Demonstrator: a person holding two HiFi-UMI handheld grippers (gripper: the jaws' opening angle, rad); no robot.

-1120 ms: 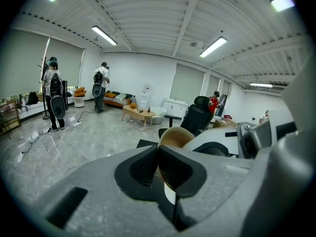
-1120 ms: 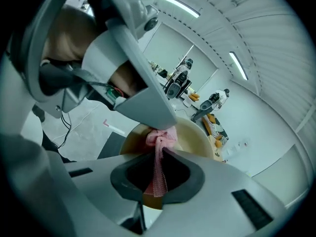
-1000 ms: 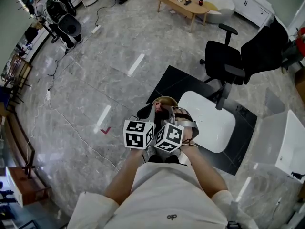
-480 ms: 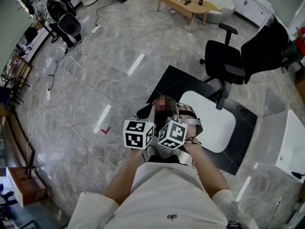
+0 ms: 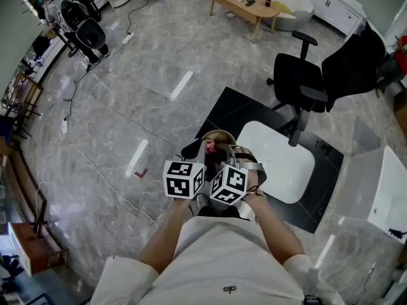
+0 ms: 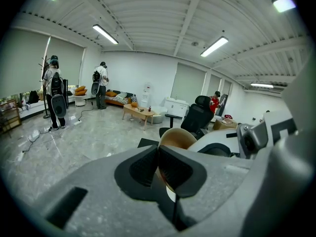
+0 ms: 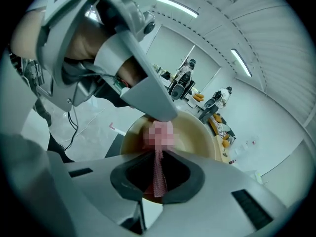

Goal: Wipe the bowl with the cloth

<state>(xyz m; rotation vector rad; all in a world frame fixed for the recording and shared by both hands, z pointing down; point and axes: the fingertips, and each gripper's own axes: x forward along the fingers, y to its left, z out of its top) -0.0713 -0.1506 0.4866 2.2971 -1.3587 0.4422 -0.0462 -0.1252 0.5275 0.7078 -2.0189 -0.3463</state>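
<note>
Inside the bowl (image 5: 220,136), seemingly, right claw (image 7: 157,182) holds cloth (image 7: 159,164); left claw (image 6: 158,166) clamps rim.

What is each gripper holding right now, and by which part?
Left gripper: the tan bowl, pinched at its rim. Right gripper: the red checked cloth, pinched at one bunched end, the rest inside the bowl.

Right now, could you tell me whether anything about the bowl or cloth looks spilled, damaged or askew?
Nothing stands out. The left gripper grips the round tan bowl by its rim; the right gripper holds the pink checked cloth in it. No spill or damage shows.
</note>
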